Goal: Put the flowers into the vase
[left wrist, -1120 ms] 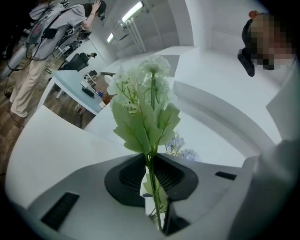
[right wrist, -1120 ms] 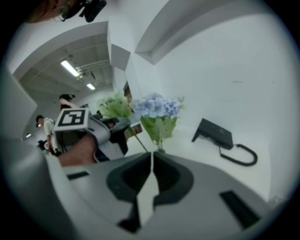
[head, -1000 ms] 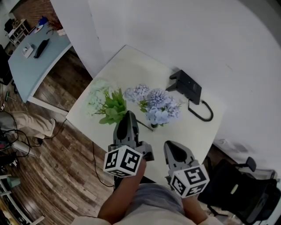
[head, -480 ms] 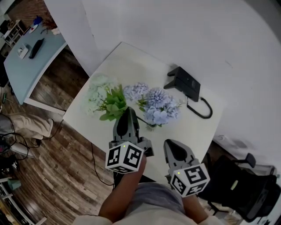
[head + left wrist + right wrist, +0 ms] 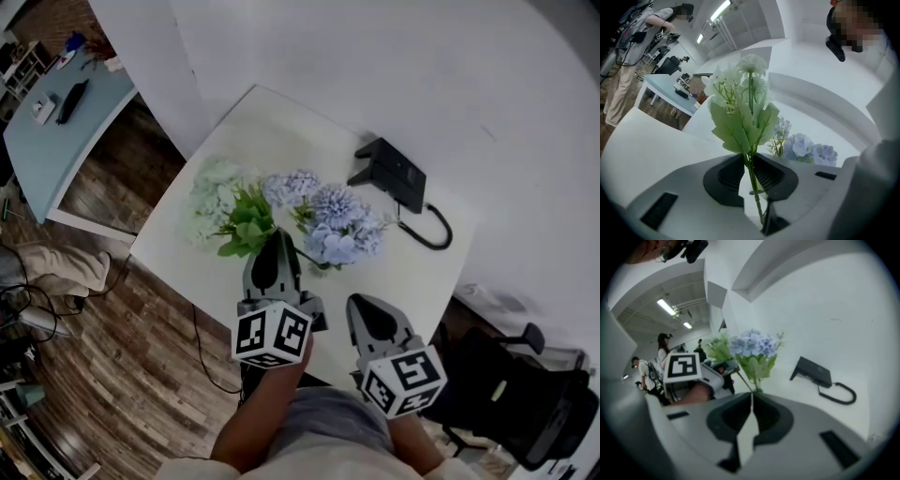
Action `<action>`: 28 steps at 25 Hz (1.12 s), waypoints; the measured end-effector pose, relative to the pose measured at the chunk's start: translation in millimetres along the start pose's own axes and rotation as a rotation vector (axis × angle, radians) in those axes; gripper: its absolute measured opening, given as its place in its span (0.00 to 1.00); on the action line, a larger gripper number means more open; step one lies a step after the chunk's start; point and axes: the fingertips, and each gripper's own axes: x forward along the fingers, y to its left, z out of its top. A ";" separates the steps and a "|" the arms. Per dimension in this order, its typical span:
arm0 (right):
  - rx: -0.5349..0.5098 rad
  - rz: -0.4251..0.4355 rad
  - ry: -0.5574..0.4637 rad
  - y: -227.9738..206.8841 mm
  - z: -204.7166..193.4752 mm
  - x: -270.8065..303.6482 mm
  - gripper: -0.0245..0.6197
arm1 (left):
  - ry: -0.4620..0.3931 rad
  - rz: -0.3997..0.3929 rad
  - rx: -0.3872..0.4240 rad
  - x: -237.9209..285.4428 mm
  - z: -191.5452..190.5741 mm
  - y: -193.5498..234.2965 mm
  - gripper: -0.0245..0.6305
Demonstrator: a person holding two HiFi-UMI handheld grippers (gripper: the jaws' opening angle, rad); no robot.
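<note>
A white wall (image 5: 394, 75) rises behind the white tabletop (image 5: 281, 122), which stands on a dark wood-plank floor (image 5: 122, 319). Off to the left sits a pale blue desk (image 5: 47, 145); a black office chair (image 5: 525, 412) waits at the right. Strip lights (image 5: 665, 307) glow on the ceiling.

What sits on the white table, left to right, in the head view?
white flowers → blue flowers → black box → cable loop
</note>
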 end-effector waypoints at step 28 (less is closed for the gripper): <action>0.004 0.006 -0.002 5.5 -4.8 2.3 0.08 | 0.073 -0.131 0.343 -22.2 -33.1 -22.0 0.27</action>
